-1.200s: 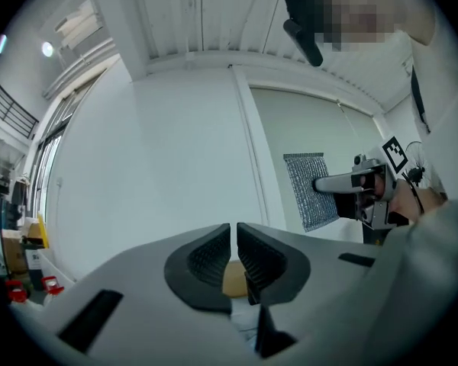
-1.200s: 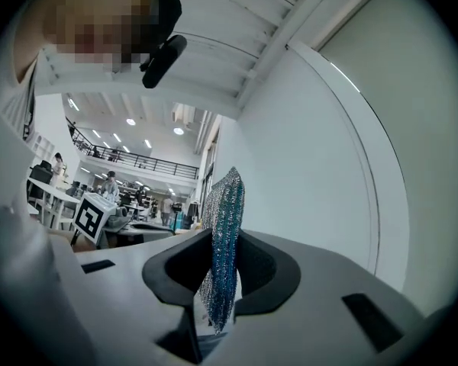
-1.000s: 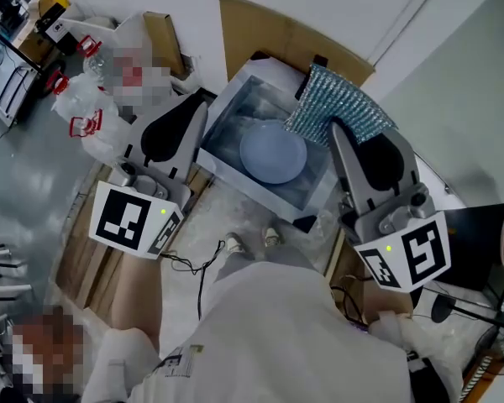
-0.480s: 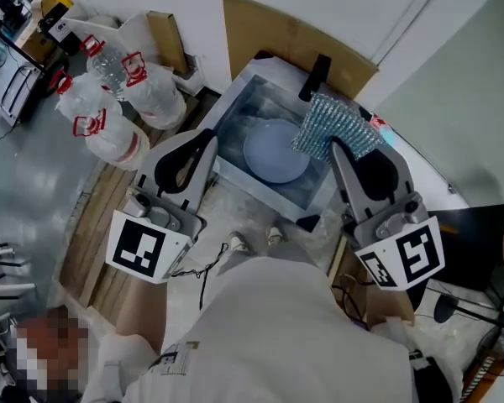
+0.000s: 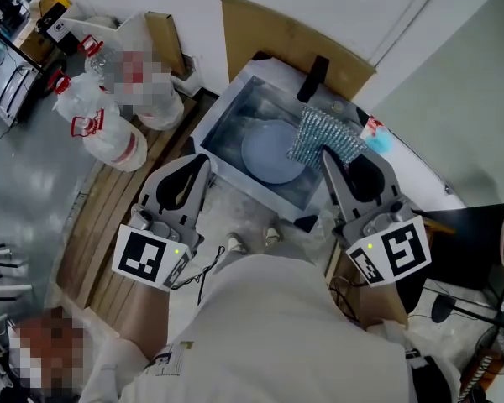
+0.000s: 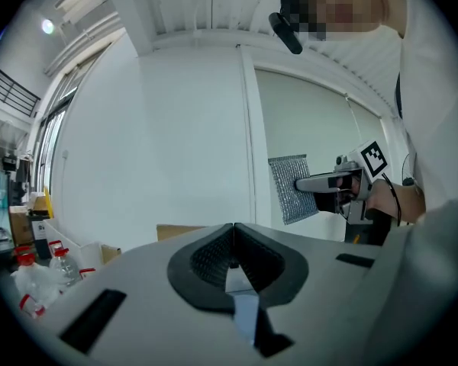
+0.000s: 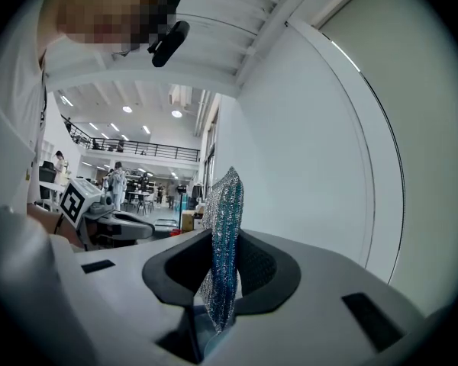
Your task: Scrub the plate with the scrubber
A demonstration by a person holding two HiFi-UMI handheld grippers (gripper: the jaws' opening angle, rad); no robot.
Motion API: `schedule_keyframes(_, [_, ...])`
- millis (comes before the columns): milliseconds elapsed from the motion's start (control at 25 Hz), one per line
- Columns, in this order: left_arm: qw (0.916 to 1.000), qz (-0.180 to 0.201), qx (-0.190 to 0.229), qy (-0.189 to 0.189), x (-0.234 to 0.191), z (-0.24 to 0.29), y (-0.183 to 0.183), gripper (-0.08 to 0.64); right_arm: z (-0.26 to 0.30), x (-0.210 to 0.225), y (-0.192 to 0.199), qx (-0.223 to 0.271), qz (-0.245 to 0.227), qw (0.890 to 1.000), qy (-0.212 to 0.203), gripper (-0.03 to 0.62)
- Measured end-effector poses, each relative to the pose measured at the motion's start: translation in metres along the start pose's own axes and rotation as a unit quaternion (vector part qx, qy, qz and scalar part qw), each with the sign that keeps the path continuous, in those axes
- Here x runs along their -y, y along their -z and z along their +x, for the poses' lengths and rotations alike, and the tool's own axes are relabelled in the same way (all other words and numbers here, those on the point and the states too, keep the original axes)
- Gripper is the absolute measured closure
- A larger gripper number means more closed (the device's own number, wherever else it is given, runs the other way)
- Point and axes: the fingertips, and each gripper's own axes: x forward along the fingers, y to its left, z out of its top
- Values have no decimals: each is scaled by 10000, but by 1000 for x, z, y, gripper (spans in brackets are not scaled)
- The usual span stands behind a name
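Head cam: above the person, aimed steeply down, covers the left hand-held gripper [image 5: 203, 159], the right hand-held gripper [image 5: 326, 154] and the basin [image 5: 221, 112] just ahead of them. Each gripper cam sits close behind its own jaws, faces level toward the white wall [image 6: 175, 143], and catches the other hand-held gripper at its side.

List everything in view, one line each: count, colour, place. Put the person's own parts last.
plate: one, pale blue, inside the basin
basin: one, grey metal, centre, before the cardboard
scrubber: one, silvery-blue mesh, above the basin's right side
cardboard: one sheet, brown, against the wall behind the basin
plastic bottles: about three, clear with red handles, left floor
left gripper: one, grey-black, shut, empty, left of the basin
right gripper: one, grey-black, shut on the scrubber
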Motion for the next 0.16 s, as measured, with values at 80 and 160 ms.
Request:
schedule_keyframes(80, [10000, 23, -16, -59, -4, -3, 2, 540, 3, -2, -1, 1, -14, 10000, -38, 491])
schedule_keyframes(160, [9999, 49, -19, -110, -7, -5, 4, 540, 5, -4, -2, 1, -27, 10000, -79, 491])
